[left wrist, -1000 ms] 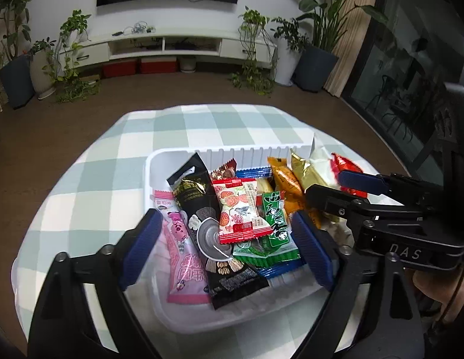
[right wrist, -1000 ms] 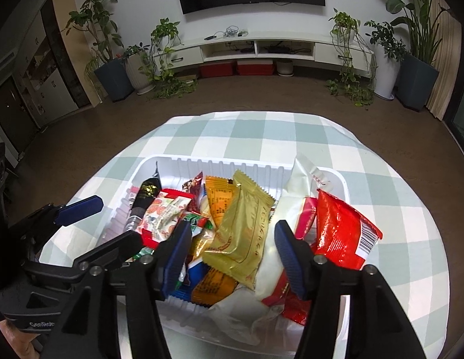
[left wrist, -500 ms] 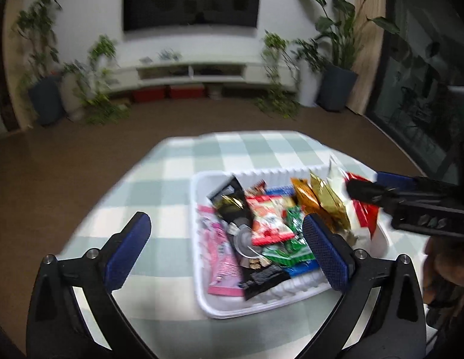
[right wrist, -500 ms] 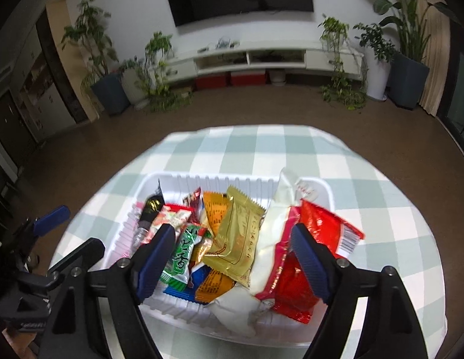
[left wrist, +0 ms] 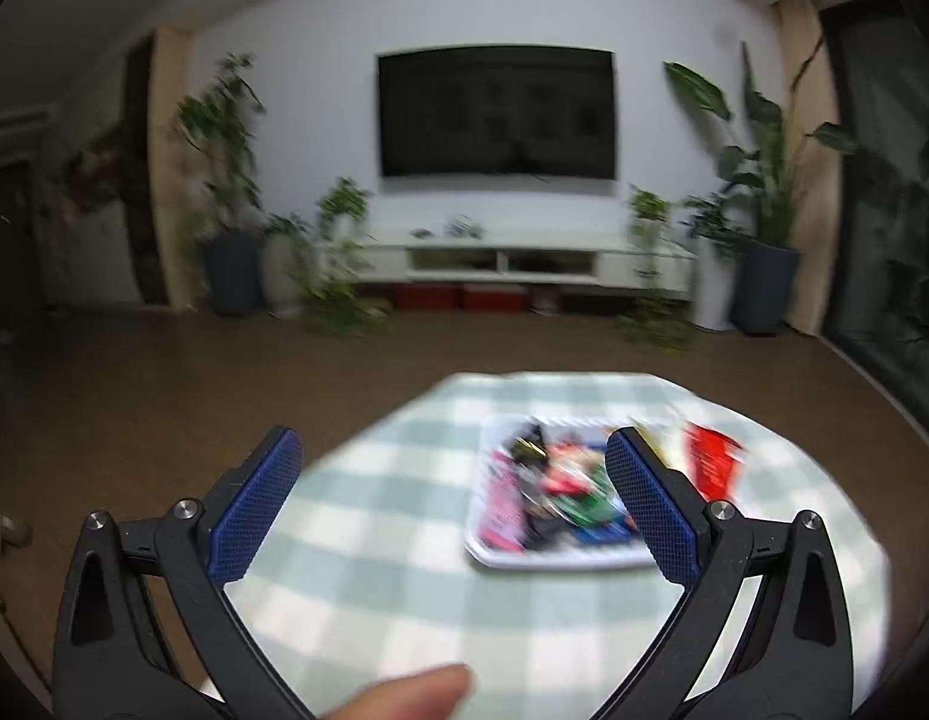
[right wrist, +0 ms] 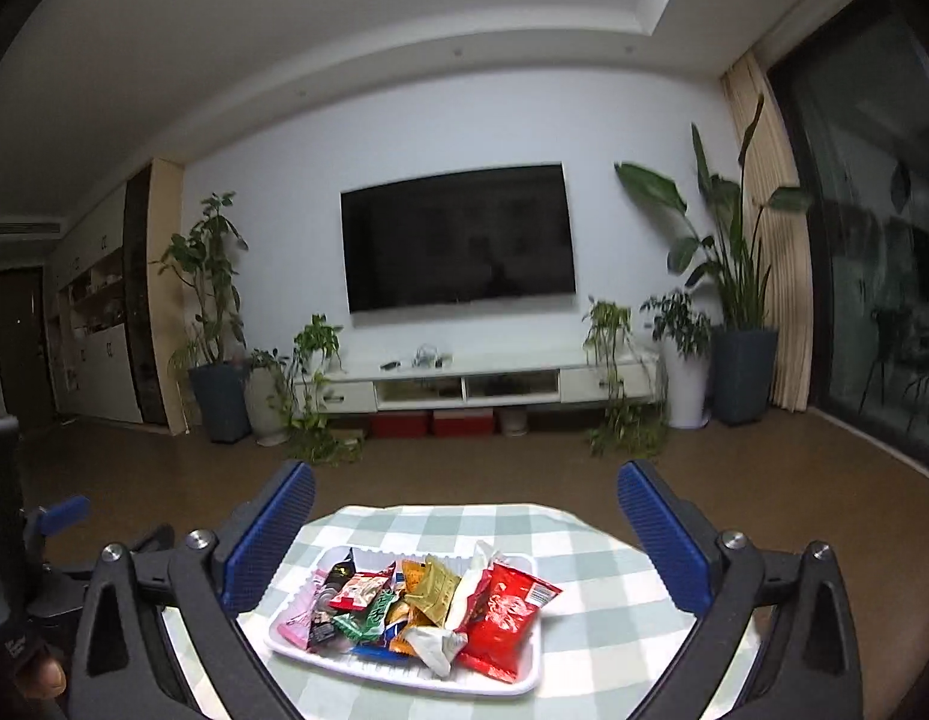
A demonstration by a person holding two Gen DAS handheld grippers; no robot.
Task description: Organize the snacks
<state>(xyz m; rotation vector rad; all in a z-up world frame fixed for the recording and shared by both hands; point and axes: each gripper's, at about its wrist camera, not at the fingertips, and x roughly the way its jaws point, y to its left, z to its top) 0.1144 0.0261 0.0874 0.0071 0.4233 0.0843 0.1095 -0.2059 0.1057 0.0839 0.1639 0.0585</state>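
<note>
Both grippers have pulled back and up from the tray since a second ago; the snacks that filled the lower half of each view then now sit small and lower, with the TV wall taking up most of the frame.

From the right gripper (right wrist: 461, 531) I see its jaws wide apart with nothing between the pads. The white tray (right wrist: 512, 689) lies on the checked table (right wrist: 608, 600), below and between the two fingers, well clear of both. It is heaped with snacks (right wrist: 416, 606); a red packet (right wrist: 503, 621) lies at the tray's right end, partly over the rim, and a pink packet (right wrist: 296, 621) lies at the left end. At the left edge of this view I can see the left gripper's body beside the table.

From the left gripper (left wrist: 452, 504) the picture is smeared by motion. Its jaws are also wide apart and empty. The tray (left wrist: 554, 564) sits toward the right finger, whose pad overlaps the tray's right part in my view, and the red packet (left wrist: 713, 468) shows just past that finger. A fingertip (left wrist: 404, 693) pokes in at the bottom edge.
</note>
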